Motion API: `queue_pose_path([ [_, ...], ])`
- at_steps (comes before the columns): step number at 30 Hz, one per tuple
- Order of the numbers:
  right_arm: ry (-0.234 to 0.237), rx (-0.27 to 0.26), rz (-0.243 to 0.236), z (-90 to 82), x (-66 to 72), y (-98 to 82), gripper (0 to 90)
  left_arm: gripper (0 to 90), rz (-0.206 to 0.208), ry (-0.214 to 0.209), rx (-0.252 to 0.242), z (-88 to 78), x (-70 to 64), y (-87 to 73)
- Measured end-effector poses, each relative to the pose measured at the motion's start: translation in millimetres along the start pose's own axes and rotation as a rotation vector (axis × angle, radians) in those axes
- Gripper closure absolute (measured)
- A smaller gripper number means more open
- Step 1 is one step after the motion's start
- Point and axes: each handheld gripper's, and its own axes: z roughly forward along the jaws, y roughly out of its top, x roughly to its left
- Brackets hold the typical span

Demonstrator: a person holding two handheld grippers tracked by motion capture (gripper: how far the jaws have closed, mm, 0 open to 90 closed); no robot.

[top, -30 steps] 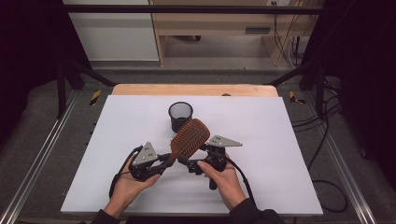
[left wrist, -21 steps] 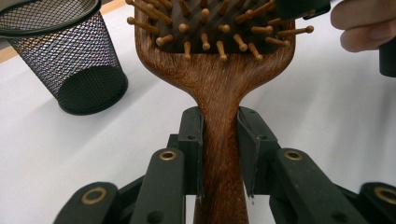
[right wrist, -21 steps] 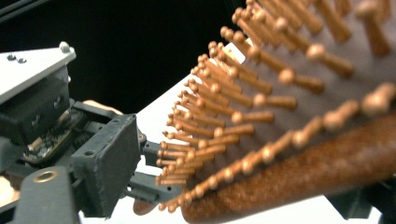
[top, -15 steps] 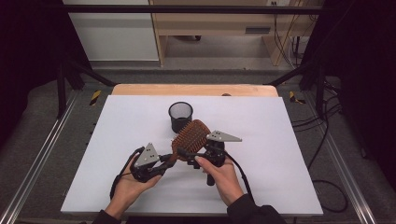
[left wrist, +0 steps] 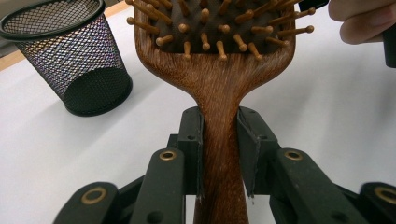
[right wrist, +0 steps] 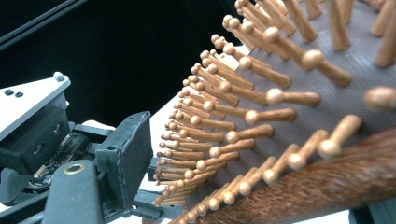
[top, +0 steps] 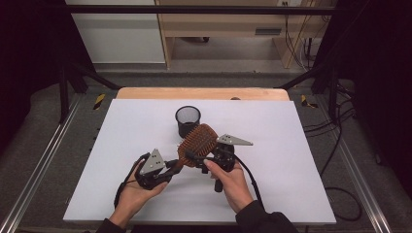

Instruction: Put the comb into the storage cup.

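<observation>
The left hand-held gripper is clamped on the wooden hairbrush handle, plain in its own view. The right hand-held gripper has been closing around the brush head; whether its pads press, I cannot tell. A mesh cup stands just beyond on the worktop.

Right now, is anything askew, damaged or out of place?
Nothing stands out. The wooden hairbrush is intact, its handle clamped squarely in the left hand-held gripper; the mesh cup stands upright on the table.
</observation>
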Motion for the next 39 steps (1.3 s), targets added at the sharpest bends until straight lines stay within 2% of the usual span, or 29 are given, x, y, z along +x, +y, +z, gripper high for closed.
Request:
queue_pose_path([
  [18,-0.002,0.001,0.021,0.8,-1.4,1.1,30.0,72.2,0.014,0.020,-0.004,0.6,-1.0,-0.7],
  [39,0.013,-0.014,0.022,0.8,-2.0,2.7,35.0,72.2,0.022,0.039,-0.019,-0.2,-1.5,-1.3],
])
